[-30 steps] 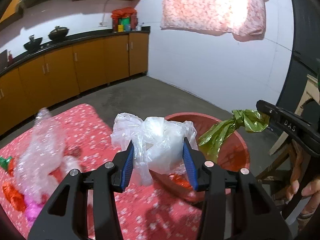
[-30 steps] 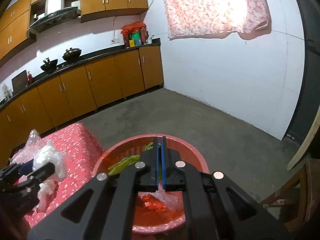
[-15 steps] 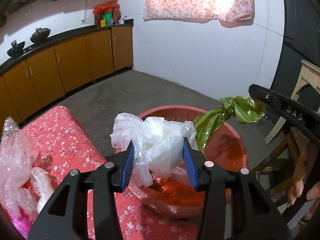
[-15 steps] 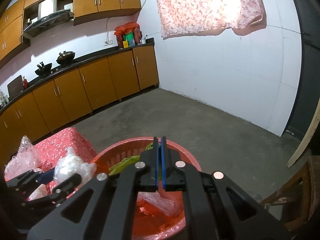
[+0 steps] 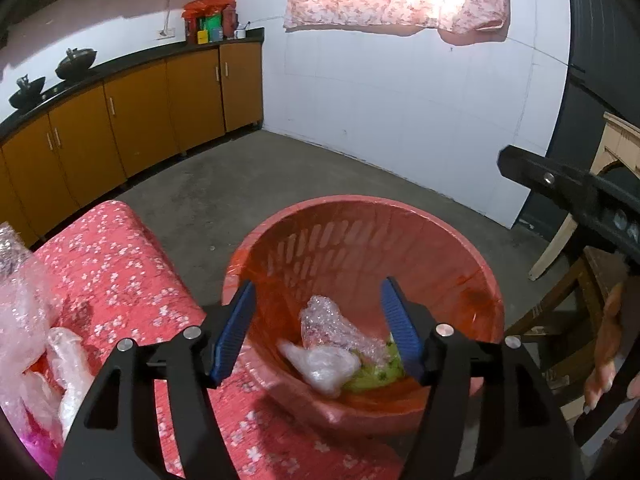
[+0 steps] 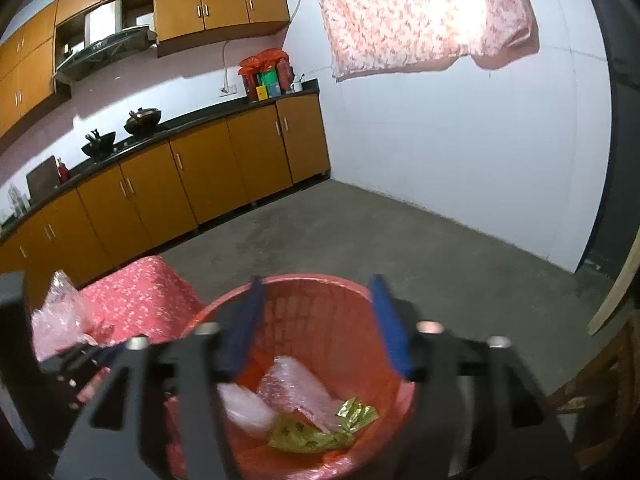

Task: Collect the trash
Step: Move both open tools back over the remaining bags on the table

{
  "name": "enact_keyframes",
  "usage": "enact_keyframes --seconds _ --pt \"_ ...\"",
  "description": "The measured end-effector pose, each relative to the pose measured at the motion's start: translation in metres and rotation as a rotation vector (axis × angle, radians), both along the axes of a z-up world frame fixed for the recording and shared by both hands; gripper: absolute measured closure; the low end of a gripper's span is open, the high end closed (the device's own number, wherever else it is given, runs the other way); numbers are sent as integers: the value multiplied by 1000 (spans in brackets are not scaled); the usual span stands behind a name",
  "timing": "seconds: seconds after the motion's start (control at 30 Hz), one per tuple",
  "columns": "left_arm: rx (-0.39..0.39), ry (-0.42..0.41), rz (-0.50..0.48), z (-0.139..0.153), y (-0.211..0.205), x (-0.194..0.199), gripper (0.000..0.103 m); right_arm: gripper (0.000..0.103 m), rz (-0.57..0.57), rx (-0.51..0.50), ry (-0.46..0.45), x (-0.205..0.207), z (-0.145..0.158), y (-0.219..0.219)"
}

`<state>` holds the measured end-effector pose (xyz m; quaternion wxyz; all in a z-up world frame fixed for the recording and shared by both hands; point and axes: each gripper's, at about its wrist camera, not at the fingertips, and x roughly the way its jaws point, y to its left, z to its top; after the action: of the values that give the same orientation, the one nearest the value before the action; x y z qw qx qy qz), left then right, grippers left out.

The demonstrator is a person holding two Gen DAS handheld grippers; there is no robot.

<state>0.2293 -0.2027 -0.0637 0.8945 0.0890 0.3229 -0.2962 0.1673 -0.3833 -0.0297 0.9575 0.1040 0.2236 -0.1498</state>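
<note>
My left gripper [image 5: 318, 320] hangs over the red plastic basket [image 5: 360, 206], its jaws opening with nothing between the blue pads. Below it in the basket lie a white plastic bag [image 5: 324, 364], a piece of bubble wrap [image 5: 332, 324] and a green bag [image 5: 376, 372]. My right gripper [image 6: 316, 320] hovers over the same basket [image 6: 320, 282], jaws also opening and holding nothing. The green bag [image 6: 308, 438] lies on the basket floor beside the bubble wrap [image 6: 296, 388]. More clear plastic trash [image 5: 28, 320] sits on the table at the left.
The basket stands against the table's red floral cloth [image 5: 120, 272]. A wooden chair [image 5: 568, 292] is at the right, with a person's hand [image 5: 604, 360] near it. Orange kitchen cabinets [image 5: 140, 112] line the far wall across a concrete floor [image 5: 280, 184].
The left gripper moved over the basket, opened and dropped the white plastic bag in. The right gripper went from shut to open, and the green bag fell into the basket.
</note>
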Motion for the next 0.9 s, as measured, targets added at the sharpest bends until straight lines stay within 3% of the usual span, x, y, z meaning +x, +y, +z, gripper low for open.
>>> enact_keyframes --seconds 0.07,0.1,0.3,0.5,0.73,0.9 --pt "-3 -11 28 3 12 -3 35 7 -7 -47 -11 -6 1 8" --pt "-6 -20 53 5 20 -5 27 5 -5 -66 -15 -8 2 12" --pt "-3 -69 163 14 69 -26 21 4 60 -108 29 -7 0 43" --pt "27 -128 327 20 143 -60 18 4 158 -83 2 -5 0 89" --pt "64 -139 566 12 235 -83 18 4 298 -89 31 13 -6 162" --pt "61 -97 707 1 291 -88 16 4 393 -33 83 30 -19 208"
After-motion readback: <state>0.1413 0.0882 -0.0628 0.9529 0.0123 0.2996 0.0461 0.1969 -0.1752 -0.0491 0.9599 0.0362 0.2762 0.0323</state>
